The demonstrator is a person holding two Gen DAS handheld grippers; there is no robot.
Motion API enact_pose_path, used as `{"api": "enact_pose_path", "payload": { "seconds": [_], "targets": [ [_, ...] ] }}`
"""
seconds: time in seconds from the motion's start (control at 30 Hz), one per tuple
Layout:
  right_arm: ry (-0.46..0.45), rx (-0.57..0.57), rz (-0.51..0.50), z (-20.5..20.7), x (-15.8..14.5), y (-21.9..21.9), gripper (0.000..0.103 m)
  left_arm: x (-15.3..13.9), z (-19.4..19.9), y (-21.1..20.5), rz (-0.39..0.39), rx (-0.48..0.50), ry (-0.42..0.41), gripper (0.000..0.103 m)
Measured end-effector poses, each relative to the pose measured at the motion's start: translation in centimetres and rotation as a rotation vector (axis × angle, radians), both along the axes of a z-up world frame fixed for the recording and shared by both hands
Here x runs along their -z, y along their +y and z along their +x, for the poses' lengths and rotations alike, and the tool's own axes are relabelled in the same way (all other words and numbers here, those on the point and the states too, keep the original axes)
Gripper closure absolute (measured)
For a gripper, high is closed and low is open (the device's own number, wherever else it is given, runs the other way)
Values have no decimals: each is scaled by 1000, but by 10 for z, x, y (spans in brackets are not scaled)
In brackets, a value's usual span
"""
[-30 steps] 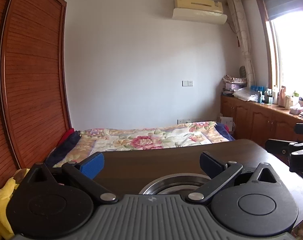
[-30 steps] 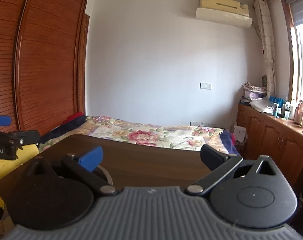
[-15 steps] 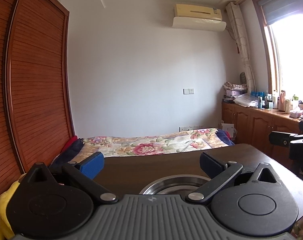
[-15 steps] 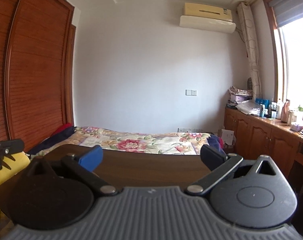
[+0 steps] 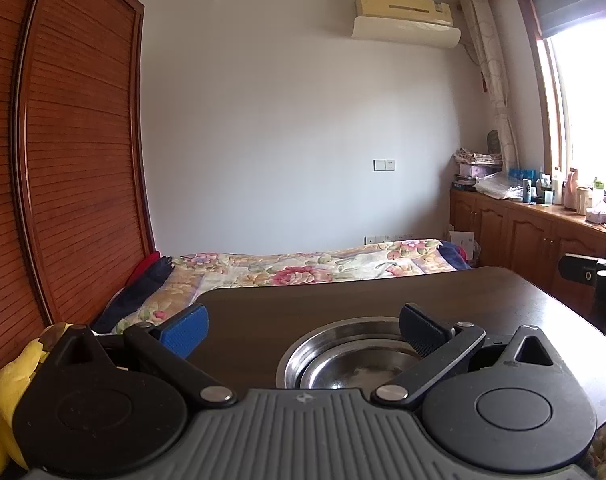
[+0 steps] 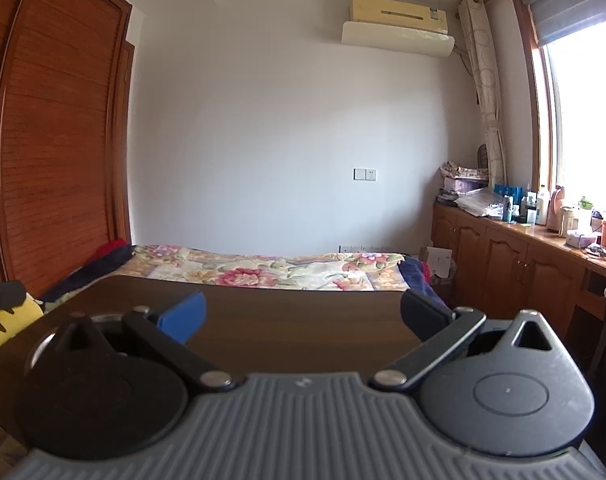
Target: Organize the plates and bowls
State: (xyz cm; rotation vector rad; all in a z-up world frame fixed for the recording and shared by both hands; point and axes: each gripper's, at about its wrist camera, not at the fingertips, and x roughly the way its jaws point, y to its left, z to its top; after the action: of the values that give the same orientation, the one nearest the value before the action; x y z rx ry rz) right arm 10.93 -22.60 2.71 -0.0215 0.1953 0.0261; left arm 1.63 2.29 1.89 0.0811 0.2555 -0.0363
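Since a second ago both views have tilted upward, showing more ceiling. Left gripper (image 5: 303, 330) hovers with jaws apart and empty above the dark table (image 5: 343, 296); the stacked steel bowls (image 5: 351, 364) sit just beneath, toward its right finger. Right gripper (image 6: 303, 316), jaws also spread and empty, hangs over bare tabletop, the bowls' rim (image 6: 103, 317) showing behind its left finger.

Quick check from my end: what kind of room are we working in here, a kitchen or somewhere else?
Most likely a bedroom, not a kitchen. A bed with a floral quilt lies just past the dark wooden table, a louvred wooden wardrobe fills the left wall, and an air conditioner hangs above.
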Motion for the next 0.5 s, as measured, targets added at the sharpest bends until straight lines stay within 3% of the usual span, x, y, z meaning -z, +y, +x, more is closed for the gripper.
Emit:
{"api": "enact_pose_path", "payload": {
  "seconds": [0.5],
  "targets": [
    [12,-1,1,1,0,-2,0,-1,0,1,6,-9,-5,0]
  ]
}}
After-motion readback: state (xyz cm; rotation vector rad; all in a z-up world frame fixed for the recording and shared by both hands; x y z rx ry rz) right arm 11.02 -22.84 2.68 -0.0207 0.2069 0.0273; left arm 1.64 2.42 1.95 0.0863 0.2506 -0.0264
